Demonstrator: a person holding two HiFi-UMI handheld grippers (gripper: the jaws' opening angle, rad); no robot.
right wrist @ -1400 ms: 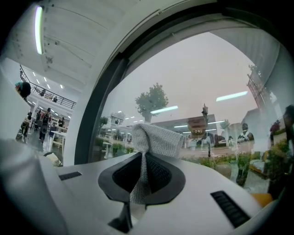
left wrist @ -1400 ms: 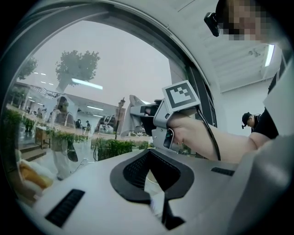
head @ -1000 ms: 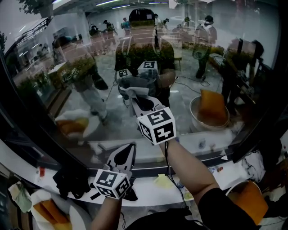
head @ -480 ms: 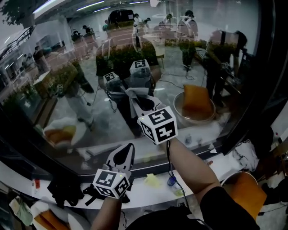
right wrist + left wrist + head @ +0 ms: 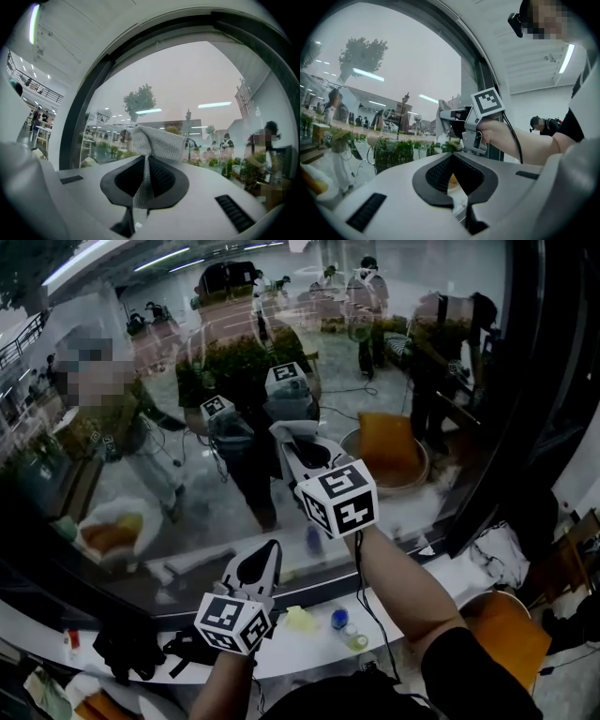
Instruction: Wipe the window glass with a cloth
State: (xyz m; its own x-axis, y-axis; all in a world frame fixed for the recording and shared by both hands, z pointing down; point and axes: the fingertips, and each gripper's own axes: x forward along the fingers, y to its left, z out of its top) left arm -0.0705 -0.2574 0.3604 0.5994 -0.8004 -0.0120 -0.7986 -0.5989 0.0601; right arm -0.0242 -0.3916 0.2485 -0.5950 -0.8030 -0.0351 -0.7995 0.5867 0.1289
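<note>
Head view first: the right hand-held gripper (image 5: 302, 448) is raised up at the window glass (image 5: 169, 456), with a grey cloth (image 5: 284, 433) pinched at its tip. The left hand-held gripper (image 5: 265, 559) sits lower, over the white windowsill (image 5: 309, 638). Left gripper view: its jaws are closed together with nothing in them. Right gripper view: the jaws are clamped tight on the cloth, which bunches out past the tips toward the glass.
</note>
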